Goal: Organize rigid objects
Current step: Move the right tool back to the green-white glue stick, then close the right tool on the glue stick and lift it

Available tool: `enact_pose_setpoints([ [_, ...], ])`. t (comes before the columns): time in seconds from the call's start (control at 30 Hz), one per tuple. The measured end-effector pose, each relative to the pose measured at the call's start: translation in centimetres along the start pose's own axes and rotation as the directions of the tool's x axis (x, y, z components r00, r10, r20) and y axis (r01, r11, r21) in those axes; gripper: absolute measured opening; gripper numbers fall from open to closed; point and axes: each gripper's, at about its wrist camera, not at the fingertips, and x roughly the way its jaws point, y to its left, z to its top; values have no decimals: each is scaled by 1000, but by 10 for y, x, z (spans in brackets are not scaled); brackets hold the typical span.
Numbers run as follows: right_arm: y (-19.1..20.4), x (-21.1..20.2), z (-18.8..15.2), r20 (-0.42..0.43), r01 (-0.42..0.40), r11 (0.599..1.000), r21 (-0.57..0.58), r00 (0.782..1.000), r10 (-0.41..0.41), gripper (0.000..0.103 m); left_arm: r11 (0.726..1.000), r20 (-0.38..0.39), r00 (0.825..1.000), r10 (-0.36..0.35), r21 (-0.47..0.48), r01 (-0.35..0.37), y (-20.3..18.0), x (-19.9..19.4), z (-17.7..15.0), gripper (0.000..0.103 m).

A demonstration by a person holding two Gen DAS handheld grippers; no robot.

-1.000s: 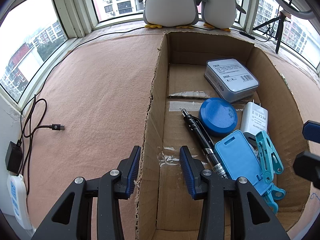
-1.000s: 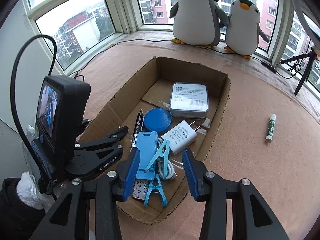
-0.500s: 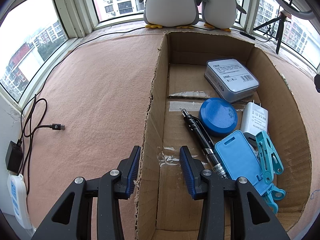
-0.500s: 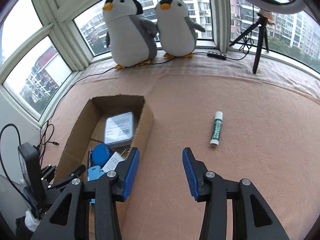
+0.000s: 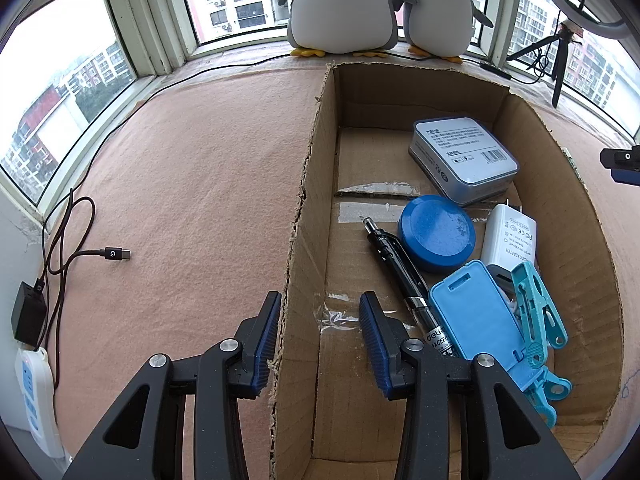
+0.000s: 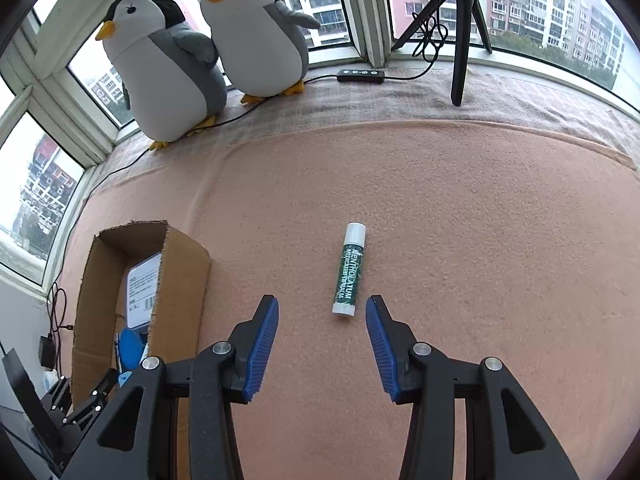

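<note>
The lip balm stick point(image 6: 349, 269) lies alone on the pink-covered tabletop point(image 6: 480, 240), well apart from the cardboard box point(image 6: 182, 280), white cap pointing toward the window. A second ago the right gripper point(image 6: 322, 344) hung over the box and its contents; now it has swung across and rolled, so the stick sits just ahead of its fingertips, a little toward the right-hand finger. Its jaws stand open with nothing between them, the stick's near end not yet inside the gap. That suggests the stick is the last loose item and the next pick.

The left gripper point(image 5: 318, 336) has not moved: its jaws straddle the box's left wall point(image 5: 304, 240), one finger outside and one inside. The outer pad seems to touch the card, the inner stands off, so it steadies rather than clamps. The box already holds a tin point(image 5: 464, 160), a blue lid point(image 5: 436, 234), a pen point(image 5: 404, 276), a charger point(image 5: 508, 240), a blue tag point(image 5: 476, 312) and clips point(image 5: 536, 316).
</note>
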Motion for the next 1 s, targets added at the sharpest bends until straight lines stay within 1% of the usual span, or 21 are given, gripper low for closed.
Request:
enact_pose_setpoints([
  [0.27, -3, 30, 16, -56, 35, 999, 17, 998, -34, 41, 1000, 0, 1000, 2, 1, -2, 0, 0, 0, 43],
  [0.43, 1, 42, 20, -68, 67, 998, -1, 995, -67, 40, 1000, 0, 1000, 1, 2, -1, 0, 0, 0, 43],
  [0.57, 1, 48, 20, -80, 81, 997, -4, 994, -81, 35, 1000, 1, 1000, 2, 1, -2, 0, 0, 0, 43],
  [0.63, 1, 51, 19, -84, 92, 996, -5, 992, -92, 34, 1000, 1, 1000, 1, 1, -1, 0, 0, 0, 43],
  [0.7, 1, 54, 19, -89, 97, 995, -6, 991, -97, 27, 1000, 1, 1000, 2, 2, -2, 0, 0, 0, 43],
  [0.83, 0, 54, 18, -85, 116, 993, -20, 990, -117, 20, 1000, 1, 1000, 2, 2, -2, 0, 0, 0, 43],
  [0.9, 0, 53, 17, -87, 116, 993, -25, 989, -118, 14, 1000, 1, 1000, 2, 2, -2, 0, 0, 0, 43],
  [1.0, -3, 51, 14, -87, 115, 993, -23, 989, -116, 14, 1000, 1, 1000, 2, 2, -2, 0, 0, 0, 43],
])
